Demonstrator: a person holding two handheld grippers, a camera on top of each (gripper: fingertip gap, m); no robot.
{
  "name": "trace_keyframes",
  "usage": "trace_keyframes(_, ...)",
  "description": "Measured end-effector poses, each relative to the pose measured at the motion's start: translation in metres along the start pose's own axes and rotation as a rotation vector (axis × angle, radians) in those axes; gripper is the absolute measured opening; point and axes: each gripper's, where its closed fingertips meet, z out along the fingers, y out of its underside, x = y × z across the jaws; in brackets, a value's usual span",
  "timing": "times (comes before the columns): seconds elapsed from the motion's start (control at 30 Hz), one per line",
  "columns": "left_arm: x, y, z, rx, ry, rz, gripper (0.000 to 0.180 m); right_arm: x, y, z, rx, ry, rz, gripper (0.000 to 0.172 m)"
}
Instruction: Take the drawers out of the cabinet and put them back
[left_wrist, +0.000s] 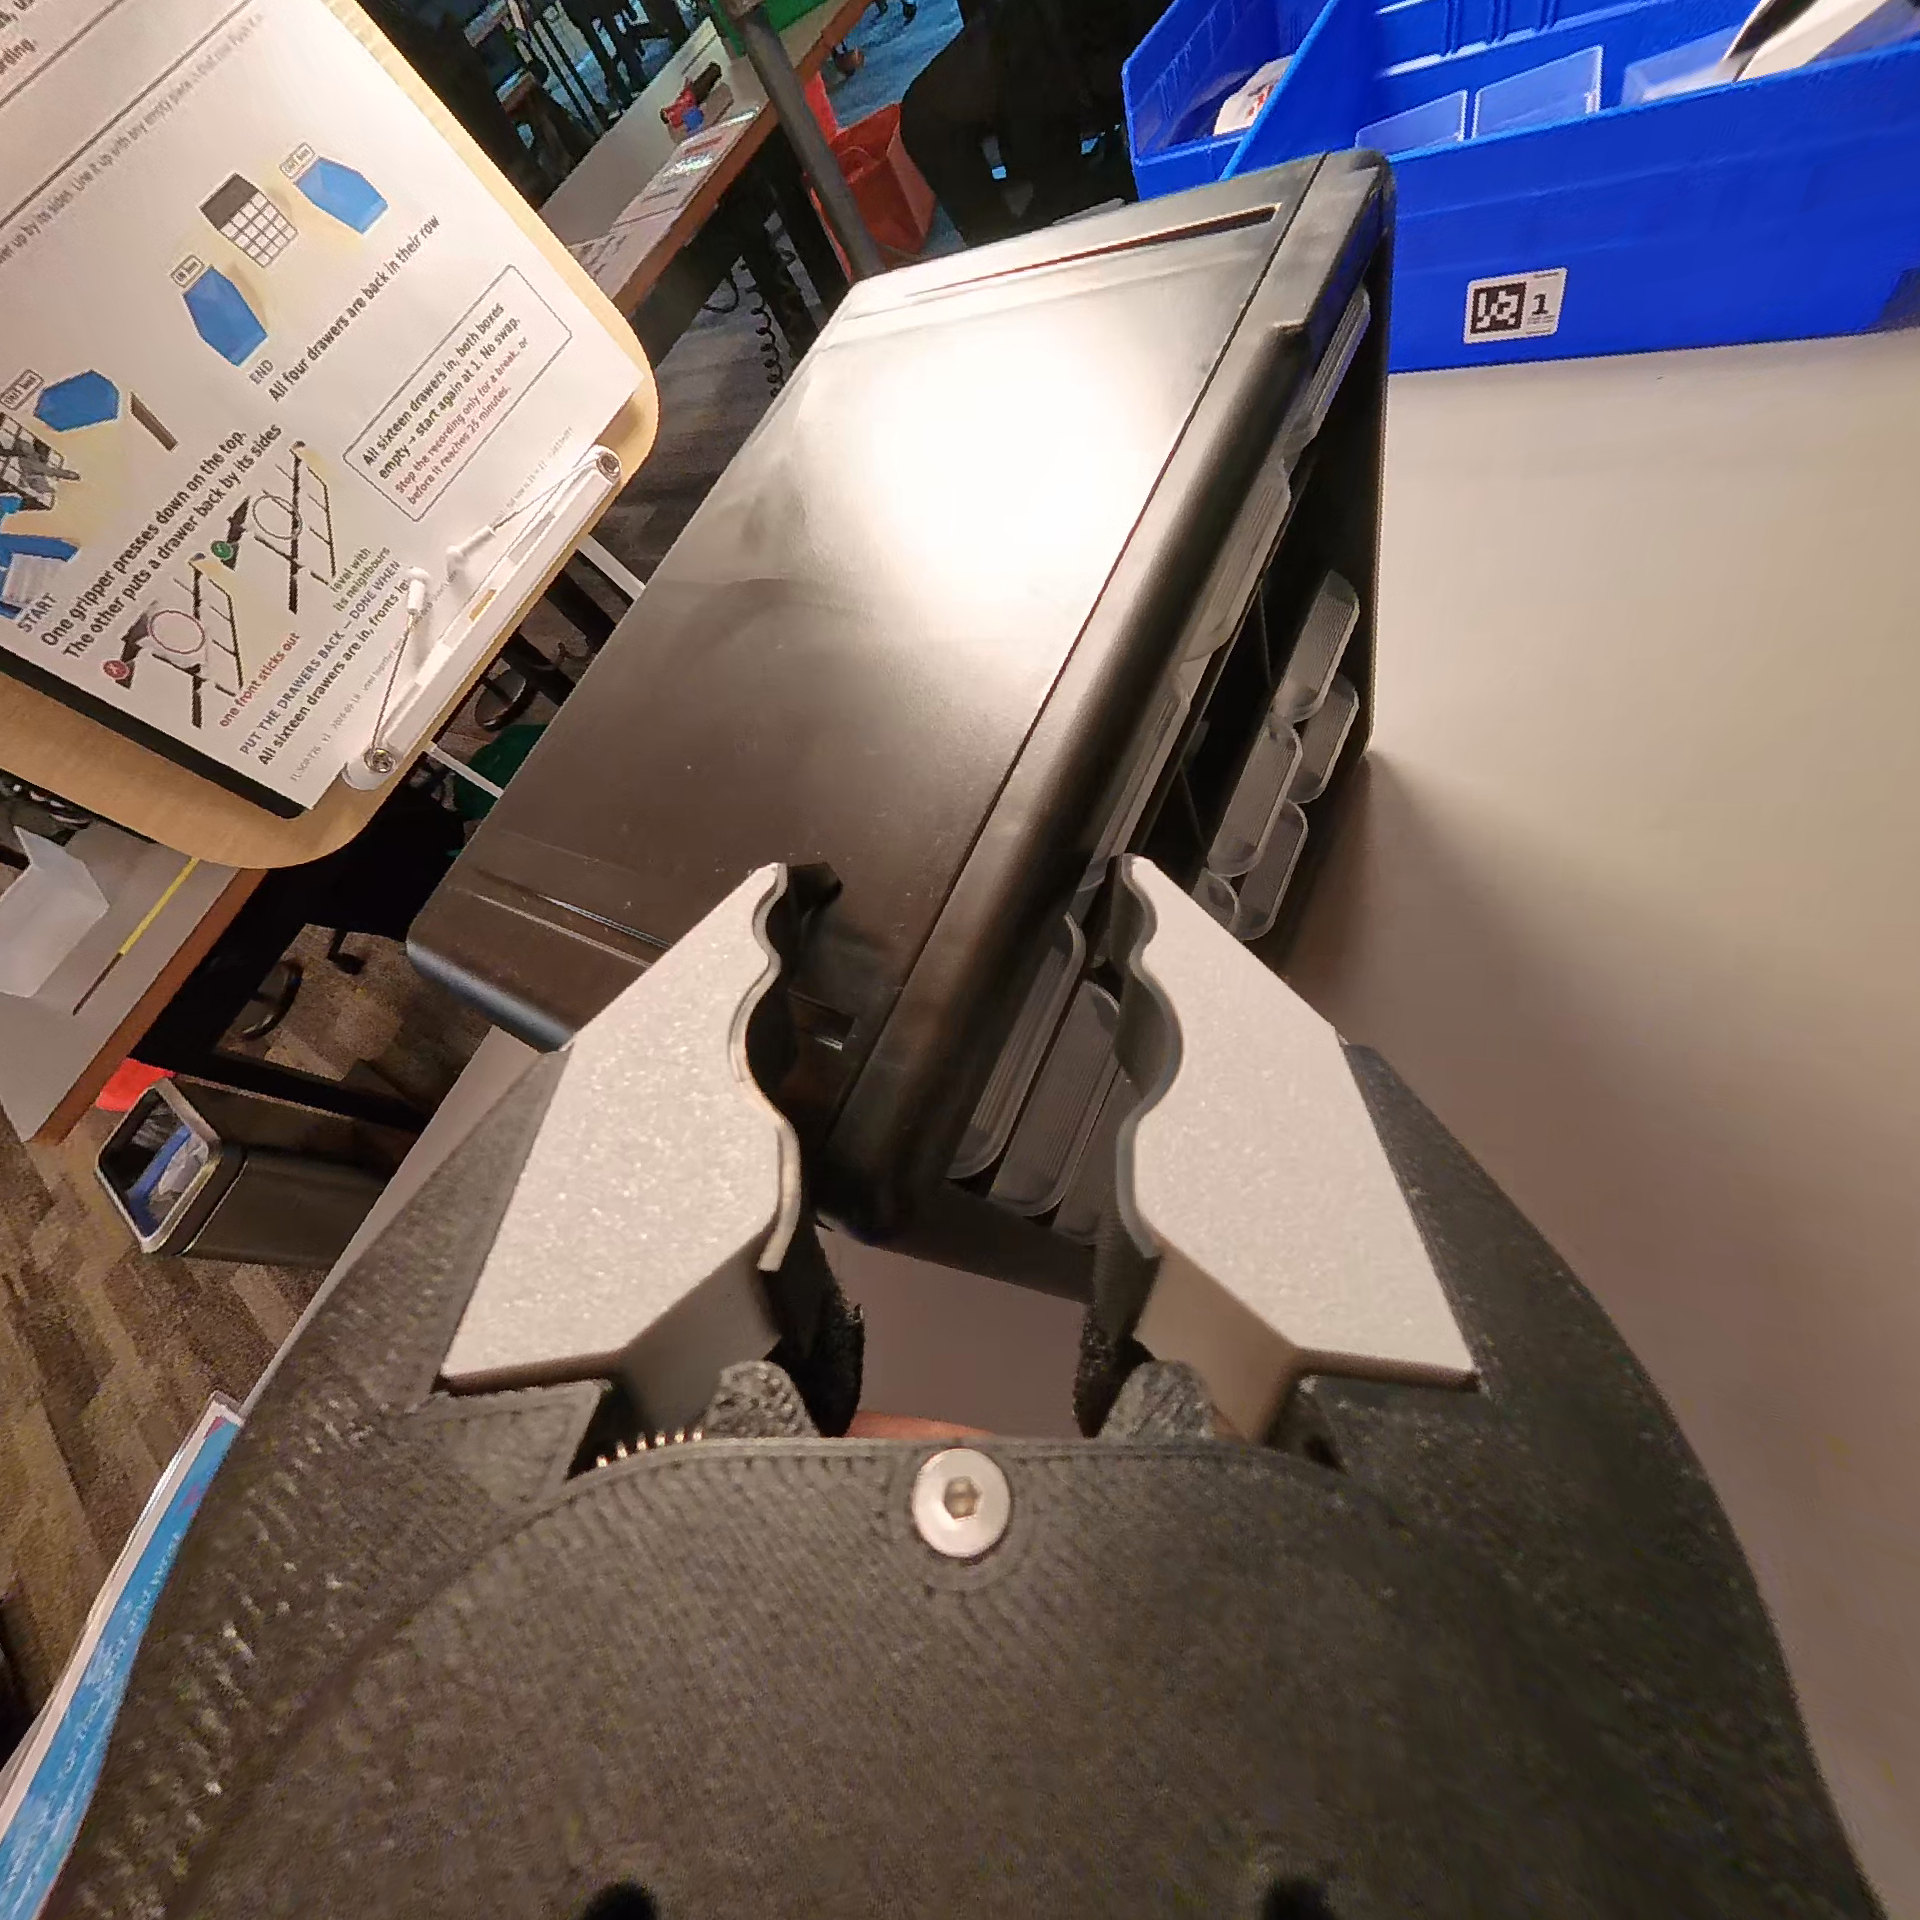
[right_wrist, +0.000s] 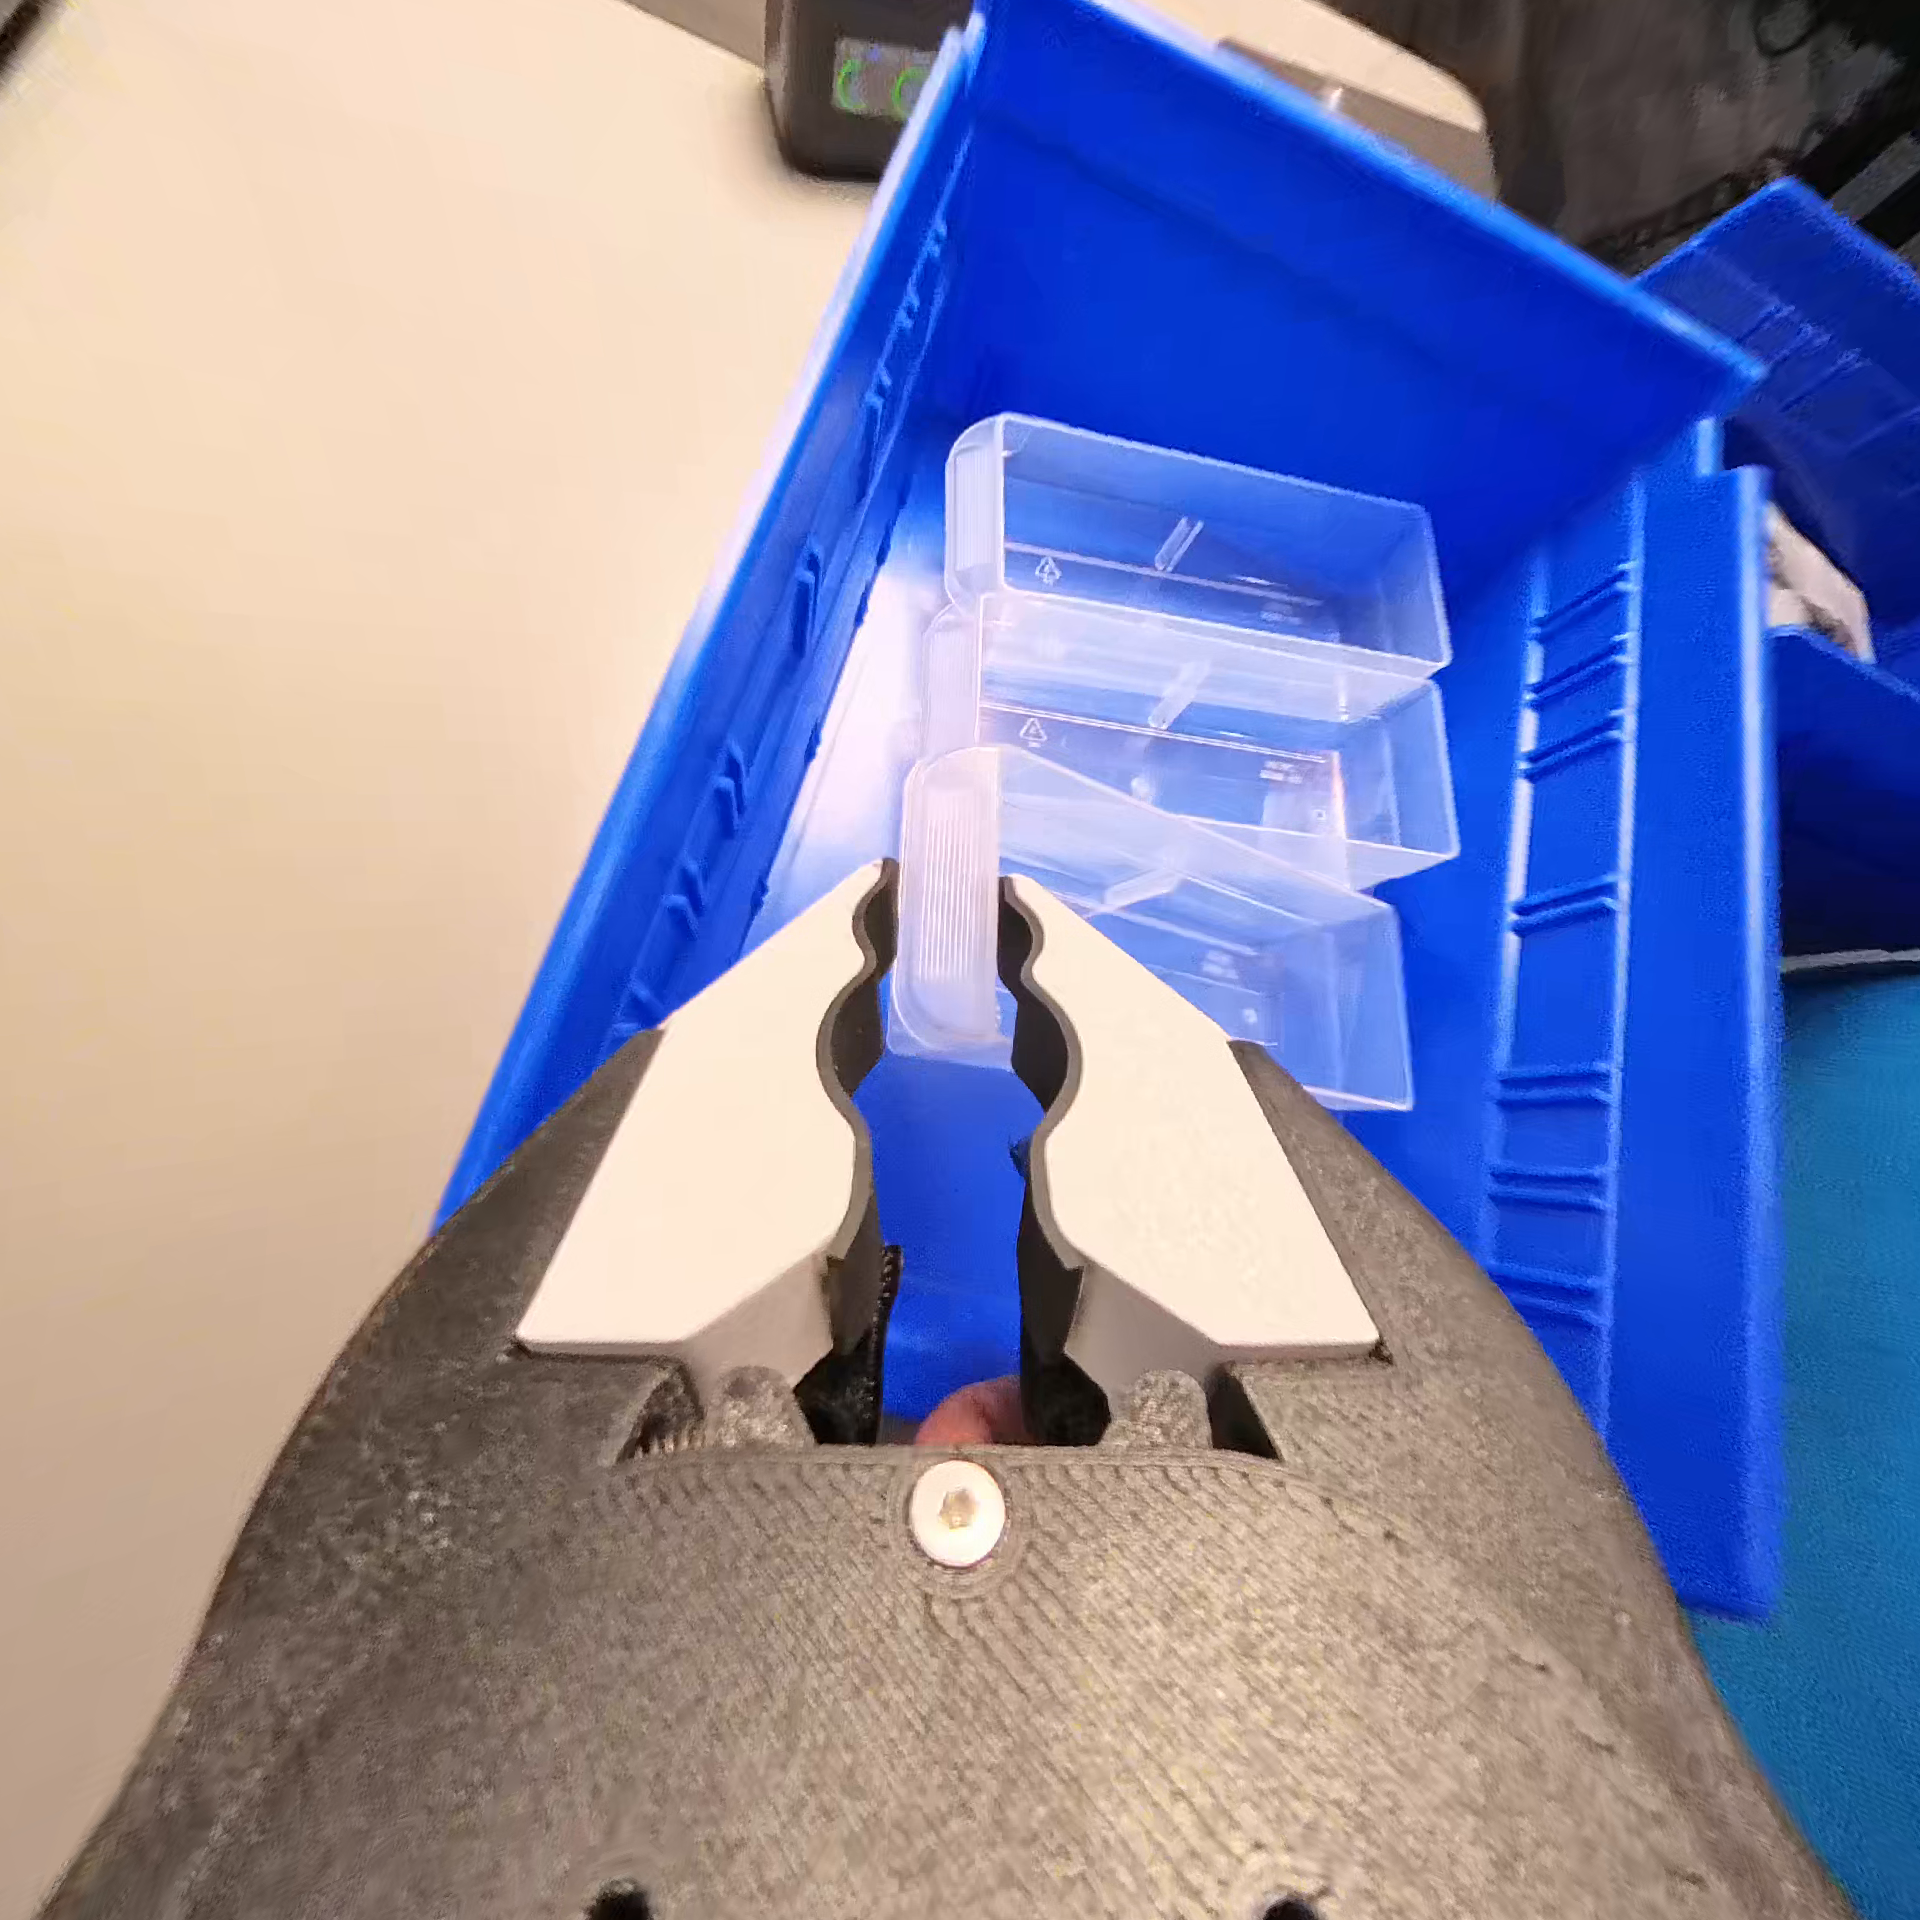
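We hold the right gripper (right_wrist: 943, 894) closed on the ribbed handle of a clear drawer (right_wrist: 1195, 935) over the blue bin (right_wrist: 1247, 312); the left gripper (left_wrist: 951, 883), wide open, straddles the black cabinet (left_wrist: 883, 582) top edge. Lower level beside the two drawers there, then release.

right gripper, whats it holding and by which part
A clear plastic drawer, pinched by its ribbed front handle tab between the fingers, over the blue bin.

My left gripper (left_wrist: 951, 1039) sits over the cabinet's (left_wrist: 935, 582) front top edge. A bin (left_wrist: 1662, 239) stands behind the cabinet. My right gripper (right_wrist: 943, 935) pinches a drawer's (right_wrist: 1195, 935) handle, with two drawers (right_wrist: 1226, 665) behind it in a bin (right_wrist: 1195, 291).
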Motion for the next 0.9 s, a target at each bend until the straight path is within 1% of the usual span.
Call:
trace_keyframes(0.13,0.0,0.0,0.0,0.005,0.005,-0.003,0.059,0.004,0.006,0.014,-0.024,0.013,-0.021,0.026)
trace_keyframes(0.2,0.0,0.0,0.0,0.007,0.007,-0.003,0.059,0.006,0.007,0.016,-0.02,0.012,-0.01,0.033)
trace_keyframes(0.27,0.0,0.0,0.0,0.007,0.008,-0.004,0.059,0.009,0.004,0.013,0.007,0.013,0.014,0.035)
trace_keyframes(0.33,0.0,0.0,0.0,0.006,0.007,-0.002,0.059,0.014,-0.001,0.006,0.041,0.03,0.042,0.037)
trace_keyframes(0.43,0.0,0.0,0.0,0.002,0.004,-0.001,0.059,0.023,-0.015,-0.016,0.117,0.076,0.079,0.037)
trace_keyframes(0.5,0.0,0.0,0.0,0.001,0.004,-0.001,0.059,0.02,-0.03,-0.036,0.191,0.089,0.098,0.036)
trace_keyframes(0.53,0.0,0.0,0.0,0.001,0.004,-0.002,0.059,0.012,-0.039,-0.046,0.24,0.073,0.107,0.036)
trace_keyframes(0.6,0.0,0.0,0.0,0.0,0.005,-0.003,0.059,-0.018,-0.062,-0.066,0.351,-0.009,0.137,0.035)
trace_keyframes(0.7,0.0,0.0,0.0,0.0,0.007,-0.006,0.059,-0.089,-0.093,-0.083,0.507,-0.215,0.182,0.035)
trace_keyframes(0.8,0.0,0.0,-0.001,0.002,0.01,-0.013,0.059,-0.178,-0.117,-0.082,0.608,-0.455,0.228,0.035)
trace_keyframes(0.9,0.0,-0.001,-0.001,0.005,0.013,-0.019,0.059,-0.266,-0.137,-0.071,0.648,-0.687,0.319,0.034)
